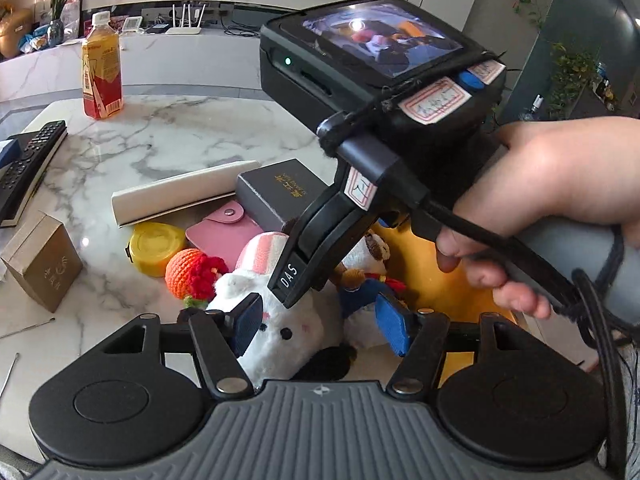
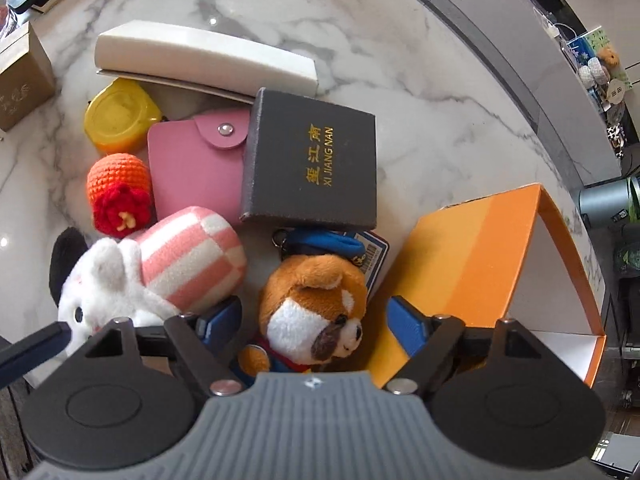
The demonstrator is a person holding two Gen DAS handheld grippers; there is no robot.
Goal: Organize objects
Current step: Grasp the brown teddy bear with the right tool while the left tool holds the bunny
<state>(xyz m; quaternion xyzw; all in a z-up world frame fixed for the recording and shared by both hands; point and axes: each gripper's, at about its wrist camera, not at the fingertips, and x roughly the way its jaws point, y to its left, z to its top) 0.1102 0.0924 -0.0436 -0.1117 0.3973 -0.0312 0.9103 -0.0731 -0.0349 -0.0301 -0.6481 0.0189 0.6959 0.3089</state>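
A pile of small objects lies on the marble table (image 2: 360, 40): a white rabbit plush (image 1: 276, 328) with a pink checked part (image 2: 192, 256), a brown dog plush (image 2: 316, 312), a grey box (image 2: 312, 160), a pink wallet (image 2: 192, 168), a crochet orange ball (image 2: 118, 196), a yellow tape measure (image 2: 120, 116) and a white box (image 2: 200, 56). My left gripper (image 1: 320, 326) is open above the rabbit plush. My right gripper (image 2: 312, 320) is open with its jaws either side of the dog plush. An orange box (image 2: 480, 264) stands open to the right.
A brown carton (image 1: 40, 264), remote controls (image 1: 28, 164) and a drink bottle (image 1: 102, 72) stand at the left of the table. Thin metal picks (image 1: 24, 330) lie near the front edge. A TV bench with a router (image 1: 184, 28) is behind.
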